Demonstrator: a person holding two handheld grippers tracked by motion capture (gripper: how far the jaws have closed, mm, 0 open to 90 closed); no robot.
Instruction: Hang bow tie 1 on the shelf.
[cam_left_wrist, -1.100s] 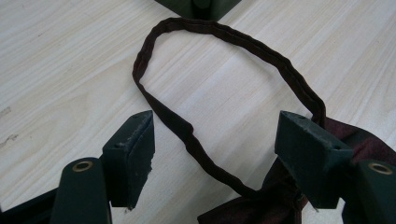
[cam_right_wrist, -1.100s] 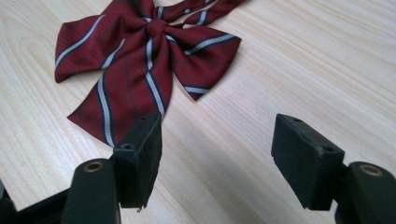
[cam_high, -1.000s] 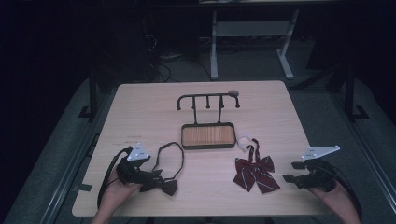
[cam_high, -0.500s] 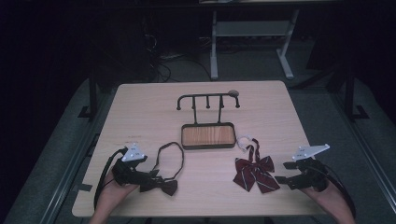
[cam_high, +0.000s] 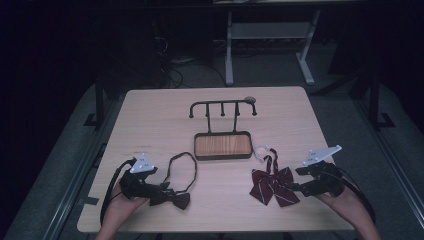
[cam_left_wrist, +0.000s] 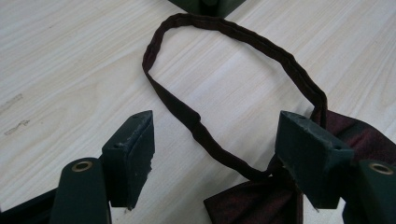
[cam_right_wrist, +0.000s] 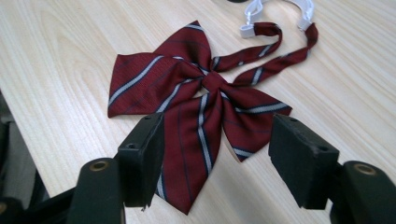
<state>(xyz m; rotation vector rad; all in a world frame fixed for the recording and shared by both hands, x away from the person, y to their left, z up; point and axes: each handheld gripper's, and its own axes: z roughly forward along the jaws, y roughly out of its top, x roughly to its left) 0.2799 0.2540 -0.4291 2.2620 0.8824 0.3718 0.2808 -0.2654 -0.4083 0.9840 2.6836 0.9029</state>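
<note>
Our right gripper (cam_right_wrist: 212, 154), jaws spread and just closing, straddles the striped maroon fabric bow tie (cam_right_wrist: 201, 107); pinching one loose tail could drag it across the wooden counter (cam_right_wrist: 70, 70).

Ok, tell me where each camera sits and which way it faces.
High view: above the person's side, looking forward and down on the table; both hands, left gripper and right gripper show.
Left gripper view: rides the left gripper, facing the dark bow tie.
Right gripper view: rides the right gripper, facing the striped bow tie.
Shared: both ties appear in the high view.
</note>
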